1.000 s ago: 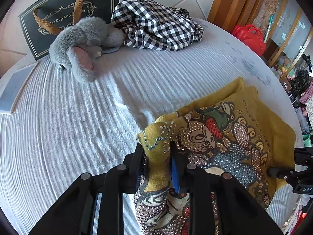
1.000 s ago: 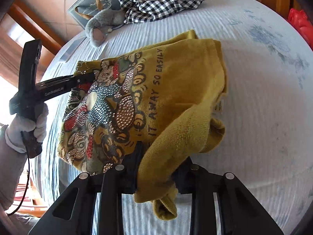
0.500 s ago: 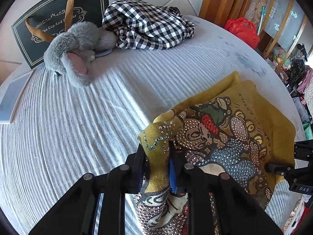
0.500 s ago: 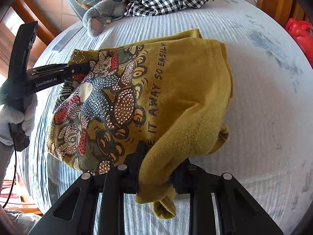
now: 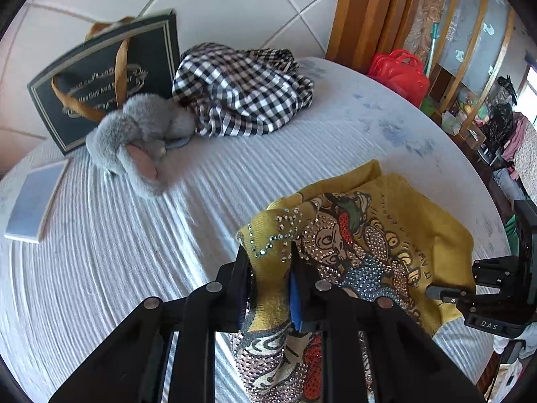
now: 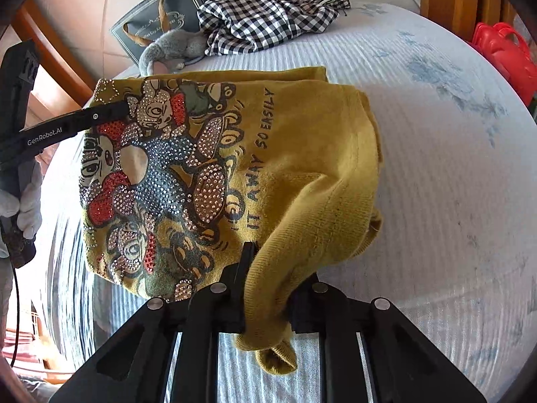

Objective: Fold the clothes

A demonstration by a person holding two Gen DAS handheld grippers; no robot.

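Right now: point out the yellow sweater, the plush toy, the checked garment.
yellow sweater (image 6: 302,154): right wrist view, plain knit beside the lettering.
plush toy (image 5: 141,124): left wrist view, grey furry body.
checked garment (image 5: 241,94): left wrist view, middle of the heap.

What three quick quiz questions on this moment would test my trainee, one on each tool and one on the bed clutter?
1. True or false: the left tool is clamped on a rhinestone-covered part of the mustard sweater.
2. Multiple choice: the right tool, whose jaws are closing, has between them A) plain mustard fabric, B) the checked garment, C) nothing.
3. Fill in: the grey plush toy lies between the dark gift bag and the ____ garment.

Key: 1 true; 2 A; 3 checked.
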